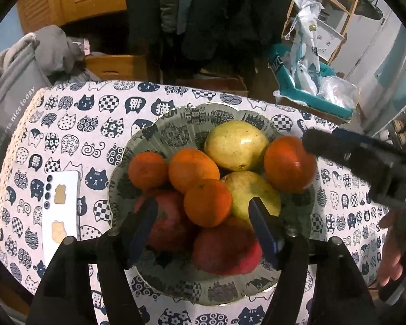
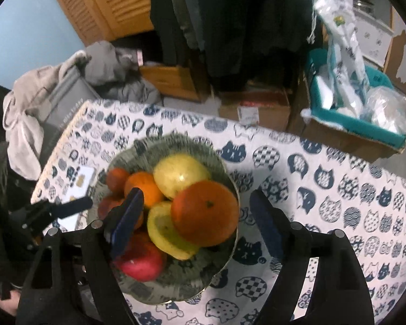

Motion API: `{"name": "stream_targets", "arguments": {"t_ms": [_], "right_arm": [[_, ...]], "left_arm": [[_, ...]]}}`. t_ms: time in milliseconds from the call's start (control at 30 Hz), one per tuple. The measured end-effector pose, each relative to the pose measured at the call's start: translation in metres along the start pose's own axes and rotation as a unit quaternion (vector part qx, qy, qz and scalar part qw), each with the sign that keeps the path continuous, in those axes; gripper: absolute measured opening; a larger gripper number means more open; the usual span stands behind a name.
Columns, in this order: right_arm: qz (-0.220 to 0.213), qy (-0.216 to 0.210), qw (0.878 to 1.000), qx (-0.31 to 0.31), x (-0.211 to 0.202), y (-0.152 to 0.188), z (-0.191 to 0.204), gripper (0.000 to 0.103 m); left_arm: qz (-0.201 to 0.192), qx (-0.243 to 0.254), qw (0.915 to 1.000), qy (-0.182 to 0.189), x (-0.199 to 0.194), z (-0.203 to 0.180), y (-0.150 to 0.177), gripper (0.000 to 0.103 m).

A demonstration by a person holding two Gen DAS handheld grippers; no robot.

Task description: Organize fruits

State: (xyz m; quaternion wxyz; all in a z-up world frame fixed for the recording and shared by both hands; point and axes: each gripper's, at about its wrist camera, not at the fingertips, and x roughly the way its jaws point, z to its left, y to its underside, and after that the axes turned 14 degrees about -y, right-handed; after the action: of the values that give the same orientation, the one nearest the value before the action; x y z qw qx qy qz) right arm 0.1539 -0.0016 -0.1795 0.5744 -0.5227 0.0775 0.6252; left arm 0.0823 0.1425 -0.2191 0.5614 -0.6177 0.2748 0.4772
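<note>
Both tongs angle steeply down over the bowl [image 1: 138,146] of fruit, which sits mid-surface on a cat-print cloth [image 1: 67,124].

The left tongs [image 1: 203,216] stand open, empty, their fingers straddling a small orange [image 1: 207,203] above two red fruits.

The right tongs [image 2: 195,211] are open too, either side of a large orange [image 2: 204,212] at the bowl's right rim, not pressing it.

A yellow-green fruit [image 1: 236,145] lies with its long axis across the bowl.

A white phone [image 1: 61,211] lies left of the bowl; bare cloth stretches to the right.
</note>
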Motion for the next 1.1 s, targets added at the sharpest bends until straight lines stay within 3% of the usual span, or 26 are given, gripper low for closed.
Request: {"name": "stream_targets", "arguments": {"t_ms": [367,700,767,933,1100], "right_arm": [[-0.054,0.067,0.995,-0.048,-0.06,-0.008,0.03,0.081],[-0.119,0.097,0.987,-0.053,-0.134,-0.003,0.047,0.087],[-0.132,0.106,0.984,-0.058,-0.148,0.0,0.051,0.087],[-0.156,0.123,0.978,-0.07,-0.181,0.01,0.058,0.088],[-0.177,0.141,0.97,-0.089,-0.21,0.022,0.065,0.088]], "left_arm": [[-0.053,-0.007,0.9985,-0.008,-0.06,0.007,-0.003,0.079],[-0.107,-0.025,0.994,0.004,-0.121,0.013,-0.005,0.082],[-0.119,-0.023,0.9926,0.001,-0.132,0.012,-0.004,0.089],[-0.152,-0.015,0.9883,-0.012,-0.162,0.008,-0.002,0.091],[-0.188,-0.015,0.9817,-0.023,-0.193,0.007,0.001,0.101]]}}
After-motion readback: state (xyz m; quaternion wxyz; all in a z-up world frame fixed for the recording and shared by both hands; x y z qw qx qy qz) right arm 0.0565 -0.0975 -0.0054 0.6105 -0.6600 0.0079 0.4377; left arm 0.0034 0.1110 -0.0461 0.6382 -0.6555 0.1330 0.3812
